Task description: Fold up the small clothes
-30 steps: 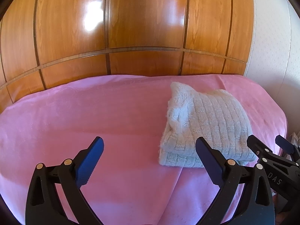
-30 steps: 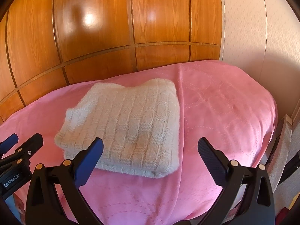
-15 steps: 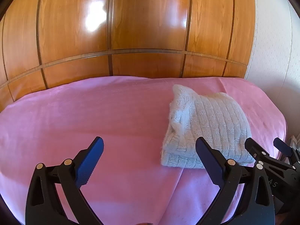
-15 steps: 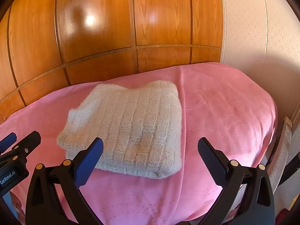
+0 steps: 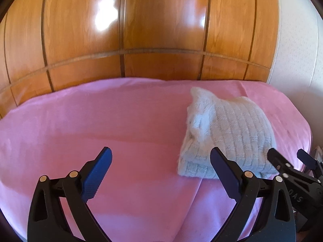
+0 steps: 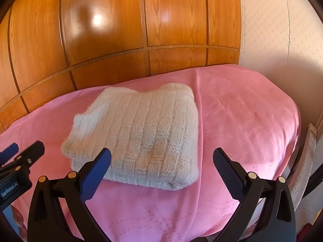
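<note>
A folded white knitted garment (image 5: 226, 135) lies flat on the pink blanket (image 5: 101, 121), at the right in the left wrist view and left of middle in the right wrist view (image 6: 141, 135). My left gripper (image 5: 160, 161) is open and empty, held above the blanket to the left of the garment. My right gripper (image 6: 161, 161) is open and empty, held near the garment's front right corner. The right gripper shows at the right edge of the left wrist view (image 5: 290, 159). The left gripper shows at the left edge of the right wrist view (image 6: 22, 151).
A glossy wooden panelled wall (image 5: 141, 30) stands right behind the bed. A pale wall (image 6: 272, 30) is at the right. The blanket (image 6: 252, 121) drops off at the right edge, with furniture (image 6: 306, 151) beside it.
Both grippers have drawn back and risen slightly from the garment. The garment has not moved. Both stay open.
</note>
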The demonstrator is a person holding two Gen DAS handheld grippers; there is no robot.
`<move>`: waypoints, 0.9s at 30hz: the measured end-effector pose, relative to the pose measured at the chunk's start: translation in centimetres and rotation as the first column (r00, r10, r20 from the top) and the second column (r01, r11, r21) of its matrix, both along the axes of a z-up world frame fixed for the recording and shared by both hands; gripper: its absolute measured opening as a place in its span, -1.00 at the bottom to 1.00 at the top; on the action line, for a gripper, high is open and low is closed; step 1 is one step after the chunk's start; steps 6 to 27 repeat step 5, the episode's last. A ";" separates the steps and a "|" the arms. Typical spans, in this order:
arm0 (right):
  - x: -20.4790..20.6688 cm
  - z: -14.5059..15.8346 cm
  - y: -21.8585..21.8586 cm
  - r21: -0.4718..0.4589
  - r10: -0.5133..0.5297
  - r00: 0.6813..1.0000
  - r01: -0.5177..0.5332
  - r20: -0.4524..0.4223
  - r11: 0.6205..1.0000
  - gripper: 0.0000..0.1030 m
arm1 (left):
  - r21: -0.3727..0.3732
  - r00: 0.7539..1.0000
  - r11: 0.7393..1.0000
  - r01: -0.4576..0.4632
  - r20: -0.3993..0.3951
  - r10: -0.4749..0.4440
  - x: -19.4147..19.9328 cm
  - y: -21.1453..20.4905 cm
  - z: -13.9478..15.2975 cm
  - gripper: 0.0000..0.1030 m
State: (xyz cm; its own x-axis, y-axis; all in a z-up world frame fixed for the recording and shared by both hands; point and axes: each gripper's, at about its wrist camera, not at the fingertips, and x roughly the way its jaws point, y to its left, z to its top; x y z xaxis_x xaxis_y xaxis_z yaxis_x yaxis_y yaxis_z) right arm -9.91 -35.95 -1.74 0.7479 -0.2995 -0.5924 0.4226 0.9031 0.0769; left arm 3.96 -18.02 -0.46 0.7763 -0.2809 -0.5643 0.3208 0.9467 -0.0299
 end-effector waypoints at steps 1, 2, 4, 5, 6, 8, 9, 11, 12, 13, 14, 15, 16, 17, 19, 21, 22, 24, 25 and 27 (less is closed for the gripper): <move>-0.1 0.0 0.1 0.001 -0.002 1.000 0.002 0.001 1.000 0.95 | 0.003 1.000 1.000 0.000 -0.005 0.000 0.0 0.0 -0.2 0.88; 0.0 -0.1 0.1 0.001 -0.002 1.000 0.002 0.001 1.000 0.95 | 0.006 1.000 1.000 -0.004 -0.005 0.004 0.0 0.0 -0.3 0.88; 0.1 -0.1 0.1 0.003 -0.003 1.000 0.003 -0.002 1.000 0.95 | 0.012 1.000 1.000 -0.007 -0.010 0.008 0.1 0.0 -0.5 0.88; 0.1 -0.2 0.1 0.005 -0.003 1.000 0.003 -0.003 1.000 0.95 | 0.009 1.000 1.000 -0.006 -0.017 0.006 0.2 0.1 -0.7 0.88; 0.1 -0.2 0.1 0.005 -0.003 1.000 0.003 -0.003 1.000 0.95 | 0.009 1.000 1.000 -0.006 -0.017 0.006 0.2 0.1 -0.7 0.88; 0.1 -0.2 0.1 0.005 -0.003 1.000 0.003 -0.003 1.000 0.95 | 0.009 1.000 1.000 -0.006 -0.017 0.006 0.2 0.1 -0.7 0.88; 0.1 -0.2 0.1 0.005 -0.003 1.000 0.003 -0.003 1.000 0.95 | 0.009 1.000 1.000 -0.006 -0.017 0.006 0.2 0.1 -0.7 0.88; 0.1 -0.2 0.1 0.005 -0.003 1.000 0.003 -0.003 1.000 0.95 | 0.009 1.000 1.000 -0.006 -0.017 0.006 0.2 0.1 -0.7 0.88; 0.1 -0.2 0.1 0.005 -0.003 1.000 0.003 -0.003 1.000 0.95 | 0.009 1.000 1.000 -0.006 -0.017 0.006 0.2 0.1 -0.7 0.88; 0.1 -0.2 0.1 0.005 -0.003 1.000 0.003 -0.003 1.000 0.95 | 0.009 1.000 1.000 -0.006 -0.017 0.006 0.2 0.1 -0.7 0.88; 0.1 -0.2 0.1 0.005 -0.003 1.000 0.003 -0.003 1.000 0.95 | 0.009 1.000 1.000 -0.006 -0.017 0.006 0.2 0.1 -0.7 0.88; 0.1 -0.2 0.1 0.005 -0.003 1.000 0.003 -0.003 1.000 0.95 | 0.009 1.000 1.000 -0.006 -0.017 0.006 0.2 0.1 -0.7 0.88; 0.1 -0.2 0.1 0.005 -0.003 1.000 0.003 -0.003 1.000 0.95 | 0.009 1.000 1.000 -0.006 -0.017 0.006 0.2 0.1 -0.7 0.88; 0.1 -0.2 0.1 0.005 -0.003 1.000 0.003 -0.003 1.000 0.95 | 0.009 1.000 1.000 -0.006 -0.017 0.006 0.2 0.1 -0.7 0.88; 0.1 -0.2 0.1 0.005 -0.003 1.000 0.003 -0.003 1.000 0.95 | 0.009 1.000 1.000 -0.006 -0.017 0.006 0.2 0.1 -0.7 0.88; 0.1 -0.2 0.1 0.005 -0.003 1.000 0.003 -0.003 1.000 0.95 | 0.009 1.000 1.000 -0.006 -0.017 0.006 0.2 0.1 -0.7 0.88; 0.1 -0.2 0.1 0.005 -0.003 1.000 0.003 -0.003 1.000 0.95 | 0.009 1.000 1.000 -0.006 -0.017 0.006 0.2 0.1 -0.7 0.88; 0.1 -0.2 0.1 0.005 -0.003 1.000 0.003 -0.003 1.000 0.95 | 0.009 1.000 1.000 -0.006 -0.017 0.006 0.2 0.1 -0.7 0.88; 0.1 -0.2 0.1 0.005 -0.003 1.000 0.003 -0.003 1.000 0.95 | 0.009 1.000 1.000 -0.006 -0.017 0.006 0.2 0.1 -0.7 0.88; 0.1 -0.2 0.1 0.005 -0.003 1.000 0.003 -0.003 1.000 0.95 | 0.009 1.000 1.000 -0.006 -0.017 0.006 0.2 0.1 -0.7 0.88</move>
